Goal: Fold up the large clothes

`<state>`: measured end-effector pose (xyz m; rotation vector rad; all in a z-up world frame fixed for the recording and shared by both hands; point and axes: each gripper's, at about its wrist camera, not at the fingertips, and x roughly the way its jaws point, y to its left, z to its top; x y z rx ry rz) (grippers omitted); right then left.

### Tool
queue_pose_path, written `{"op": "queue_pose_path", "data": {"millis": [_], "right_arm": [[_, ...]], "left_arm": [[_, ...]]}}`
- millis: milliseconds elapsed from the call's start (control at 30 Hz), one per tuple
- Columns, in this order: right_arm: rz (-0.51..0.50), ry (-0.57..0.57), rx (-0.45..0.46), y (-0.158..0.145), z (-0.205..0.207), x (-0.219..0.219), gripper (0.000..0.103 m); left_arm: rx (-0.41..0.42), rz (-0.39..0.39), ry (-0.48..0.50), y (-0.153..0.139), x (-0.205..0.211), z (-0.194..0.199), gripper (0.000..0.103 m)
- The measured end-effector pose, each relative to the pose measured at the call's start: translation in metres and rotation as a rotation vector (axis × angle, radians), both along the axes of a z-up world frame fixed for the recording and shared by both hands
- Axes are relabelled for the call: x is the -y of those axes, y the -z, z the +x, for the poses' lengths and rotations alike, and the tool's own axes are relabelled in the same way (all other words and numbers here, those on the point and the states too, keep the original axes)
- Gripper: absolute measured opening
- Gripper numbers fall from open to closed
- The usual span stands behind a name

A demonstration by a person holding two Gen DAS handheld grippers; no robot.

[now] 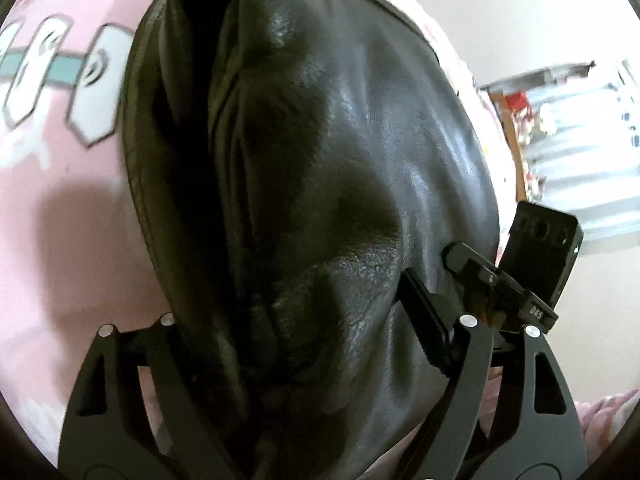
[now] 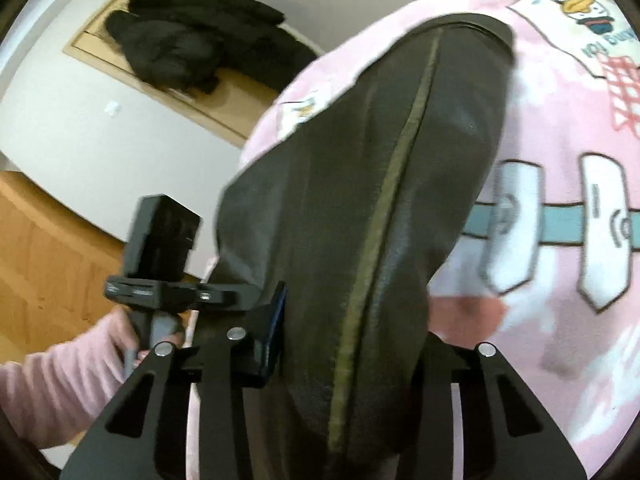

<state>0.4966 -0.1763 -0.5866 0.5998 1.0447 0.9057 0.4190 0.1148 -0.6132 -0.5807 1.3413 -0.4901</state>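
A: Left wrist view: left gripper (image 1: 304, 344) has its fingers clamped on a thick bunch of the black leather garment (image 1: 320, 140); the right gripper (image 2: 352, 344) pinches its seamed edge, lifted over the pink blanket (image 2: 560, 320).

B: Slick, heavy leather could slip free. The grippers crowd each other; a dark coat (image 2: 192, 36) hangs beyond.

Little is legible — blurred blue lettering under the duck picture (image 2: 588, 10) on the pink blanket (image 2: 560, 340), unreadable.
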Motion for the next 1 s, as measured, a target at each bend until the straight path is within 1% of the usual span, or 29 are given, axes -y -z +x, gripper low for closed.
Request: {"op": "queue_pose_path", "data": {"millis": [67,100,133,200,233,267,300,333,400,433,467,533,567,667,767,800,833,867,900,933,1000], "right_arm": [[-0.002,-0.025,-0.001,-0.002,-0.004,-0.004,0.033],[0.001,-0.034,-0.007,-0.003,-0.007,-0.005,0.033],[0.007,-0.043,-0.014,-0.003,-0.009,-0.004,0.033],[0.004,-0.058,-0.012,-0.005,-0.011,-0.005,0.033],[0.004,-0.063,-0.019,-0.007,-0.011,-0.003,0.033],[0.01,-0.061,-0.028,-0.008,-0.013,-0.002,0.033],[0.018,-0.055,-0.04,-0.008,-0.013,0.001,0.032],[0.017,-0.053,-0.042,-0.01,-0.015,-0.002,0.032],[0.01,-0.055,-0.044,-0.014,-0.016,0.002,0.029],[0.0,-0.05,-0.043,-0.018,-0.017,0.006,0.029],[0.0,-0.038,-0.049,-0.024,-0.012,0.004,0.028],[0.002,-0.014,-0.045,-0.031,-0.021,0.02,0.027],[-0.002,-0.006,-0.041,-0.036,-0.026,0.029,0.026],[-0.039,0.026,-0.035,-0.053,-0.037,0.059,0.025],[-0.092,0.074,-0.007,-0.083,-0.05,0.107,0.025],[-0.103,0.086,0.006,-0.093,-0.053,0.117,0.024],[-0.116,0.117,0.023,-0.108,-0.059,0.141,0.024],[-0.128,0.141,0.042,-0.121,-0.065,0.162,0.024],[-0.142,0.161,0.058,-0.132,-0.07,0.177,0.024],[-0.157,0.186,0.076,-0.144,-0.076,0.193,0.024],[-0.178,0.259,0.109,-0.173,-0.096,0.252,0.024]], "left_arm": [[-0.005,-0.028,-0.035,0.001,-0.006,-0.013,0.078],[-0.027,-0.059,-0.042,0.003,-0.001,-0.012,0.078],[-0.042,-0.07,-0.06,0.003,0.002,-0.018,0.078],[-0.037,-0.072,-0.046,0.002,0.012,-0.029,0.078],[-0.047,-0.091,-0.051,0.003,0.013,-0.033,0.078],[-0.061,-0.127,-0.063,0.004,0.014,-0.033,0.078],[-0.064,-0.139,-0.068,0.004,0.009,-0.035,0.074],[-0.062,-0.147,-0.069,0.003,0.008,-0.035,0.073],[-0.048,-0.158,-0.051,-0.002,0.015,-0.031,0.068],[-0.046,-0.167,-0.037,-0.004,0.019,-0.029,0.068],[-0.046,-0.185,-0.024,-0.006,0.025,-0.025,0.065],[-0.053,-0.224,0.019,-0.008,0.035,-0.019,0.062],[-0.054,-0.238,0.047,-0.006,0.047,-0.007,0.059],[-0.042,-0.281,0.112,-0.013,0.09,0.001,0.058],[-0.014,-0.343,0.174,-0.028,0.142,0.007,0.058],[0.0,-0.364,0.195,-0.037,0.161,0.009,0.058],[0.015,-0.381,0.218,-0.046,0.175,0.011,0.058],[0.038,-0.392,0.255,-0.059,0.199,0.014,0.058],[0.053,-0.398,0.285,-0.069,0.215,0.016,0.058],[0.072,-0.401,0.326,-0.082,0.24,0.018,0.058],[0.115,-0.403,0.423,-0.113,0.306,0.024,0.058]]}}
